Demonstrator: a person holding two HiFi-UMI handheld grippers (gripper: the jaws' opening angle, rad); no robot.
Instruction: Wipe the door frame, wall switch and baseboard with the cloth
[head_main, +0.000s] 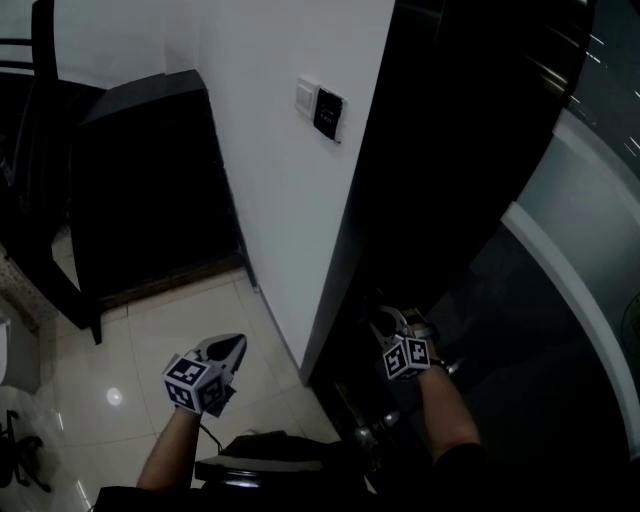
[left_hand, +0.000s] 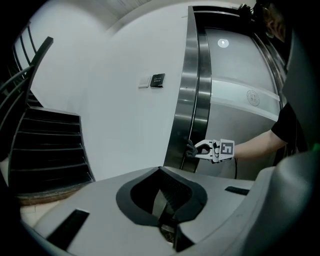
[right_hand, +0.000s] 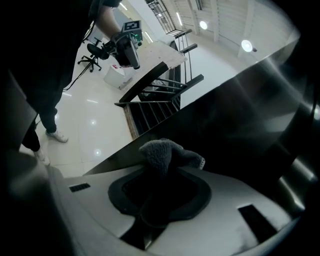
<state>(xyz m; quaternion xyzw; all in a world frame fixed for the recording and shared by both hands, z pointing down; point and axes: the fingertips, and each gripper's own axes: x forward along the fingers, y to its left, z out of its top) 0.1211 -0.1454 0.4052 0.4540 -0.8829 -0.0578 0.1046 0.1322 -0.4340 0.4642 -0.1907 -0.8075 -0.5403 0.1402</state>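
Cloth (right_hand: 161, 151) clamped between right gripper (right_hand: 159, 172) jaws, against door frame (right_hand: 235, 120); left gripper (left_hand: 167, 197) jaws together, empty.

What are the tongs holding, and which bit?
The right tongs pinch the grey cloth by a bunched fold, a tuft poking out. The left tongs hold nothing.

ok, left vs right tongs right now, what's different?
Right tongs are shut on the grey cloth; left tongs are shut on nothing. Right tongs are at the dark metal door frame, with the cloth at its edge; left tongs hang over the floor tiles, clear of the wall. Shared: both are hand-held, each with a marker cube.
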